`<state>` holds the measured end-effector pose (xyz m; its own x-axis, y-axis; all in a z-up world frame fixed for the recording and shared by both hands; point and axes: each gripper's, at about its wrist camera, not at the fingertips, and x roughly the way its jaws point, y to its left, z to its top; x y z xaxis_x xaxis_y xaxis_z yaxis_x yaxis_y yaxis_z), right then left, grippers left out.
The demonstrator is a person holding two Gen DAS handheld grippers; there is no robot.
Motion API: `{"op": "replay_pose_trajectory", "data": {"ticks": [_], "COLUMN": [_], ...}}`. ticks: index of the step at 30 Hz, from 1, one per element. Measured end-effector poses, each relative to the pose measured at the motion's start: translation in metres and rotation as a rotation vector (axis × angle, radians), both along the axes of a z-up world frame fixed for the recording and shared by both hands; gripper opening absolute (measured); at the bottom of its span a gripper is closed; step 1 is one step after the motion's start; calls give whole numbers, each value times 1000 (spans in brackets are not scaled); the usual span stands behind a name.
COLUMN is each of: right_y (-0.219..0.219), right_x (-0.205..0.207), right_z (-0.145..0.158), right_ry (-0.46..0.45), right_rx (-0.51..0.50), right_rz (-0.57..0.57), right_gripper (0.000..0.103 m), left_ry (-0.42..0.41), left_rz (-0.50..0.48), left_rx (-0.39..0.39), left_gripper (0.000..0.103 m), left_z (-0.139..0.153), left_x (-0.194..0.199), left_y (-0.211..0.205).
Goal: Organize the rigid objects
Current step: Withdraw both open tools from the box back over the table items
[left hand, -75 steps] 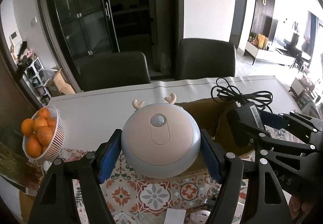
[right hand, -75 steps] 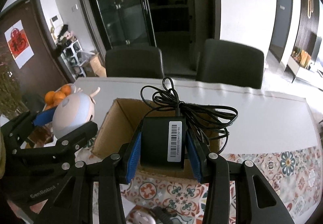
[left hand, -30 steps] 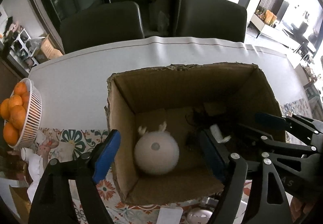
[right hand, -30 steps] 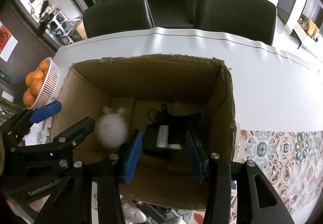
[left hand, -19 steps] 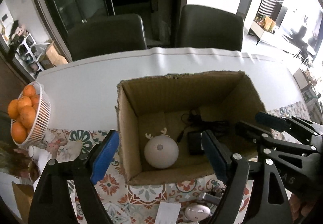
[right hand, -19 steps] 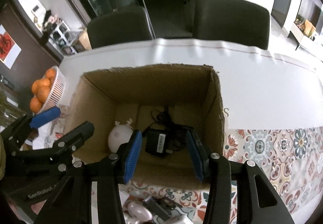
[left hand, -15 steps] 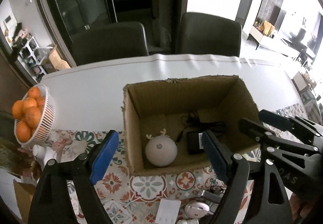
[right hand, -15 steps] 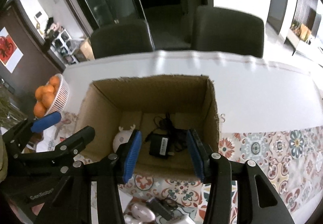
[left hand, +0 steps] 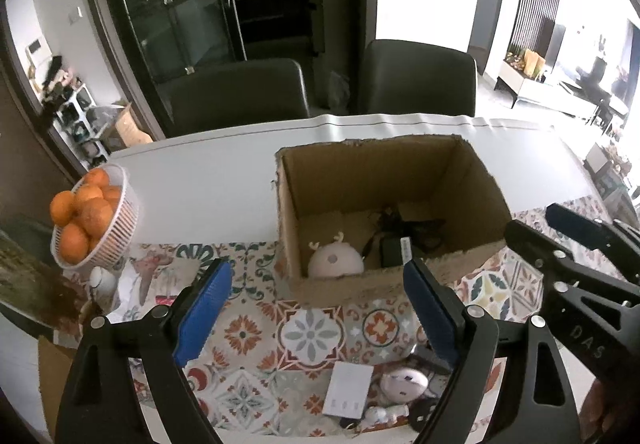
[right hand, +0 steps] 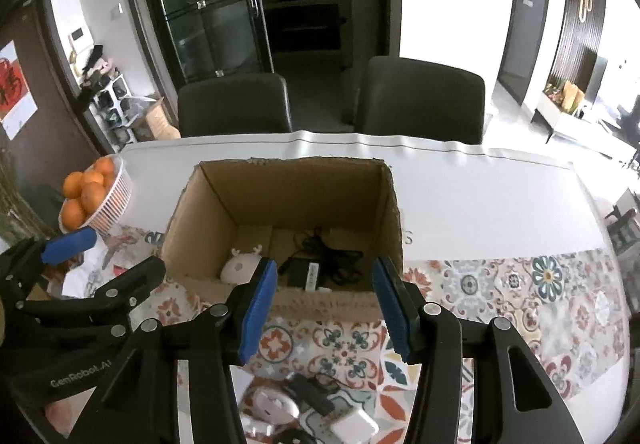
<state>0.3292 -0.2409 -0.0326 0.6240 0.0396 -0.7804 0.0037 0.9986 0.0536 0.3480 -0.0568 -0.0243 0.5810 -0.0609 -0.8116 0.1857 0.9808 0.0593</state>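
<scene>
Already the round antlered night light (left hand: 335, 261) and the black power adapter (left hand: 394, 250) with its cord are lying side by side in the cardboard box (left hand: 362, 290) at the middle of the bench (left hand: 208, 179). Both the left gripper (left hand: 316, 310) and right gripper (right hand: 324, 302) are hovering empty, their fingers having just been opening. Remaining, I judge, are the small gadgets (left hand: 402, 384) and white card (left hand: 347, 388) waiting at the bench's near edge.

A brown cardboard box (right hand: 384, 203) holds a pale pink antlered lamp (left hand: 335, 260) and a black power adapter (right hand: 306, 272); oranges (left hand: 80, 213) fill a white basket (left hand: 120, 228) on a white desk (left hand: 208, 179) with a floral-tiled mat (left hand: 308, 332). Blue-padded black left tongs (left hand: 318, 310) and right tongs (right hand: 324, 310).
</scene>
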Motion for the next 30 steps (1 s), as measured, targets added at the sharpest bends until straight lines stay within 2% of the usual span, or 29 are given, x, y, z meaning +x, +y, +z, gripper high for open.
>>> {"op": "replay_pose_trajectory", "data": {"ticks": [4,14,30], "right_y": [3,1,6], "right_x": [-16,-51,-77], "right_z": [-5,-28,-55], "right_ry": [6,43,90], "right_rx": [14,55,83], "right_rz": [4,-5,8], "right_gripper": [56,56,56], "left_ry": [-20,-63,19], "left_rz": [-4,-15,-12], "left_rx": [19,77,41], "left_gripper": [88,88,88], "left_z": [-3,-11,-43], "left_x": [-17,-55,-84], "left_y": [2,6,11]}}
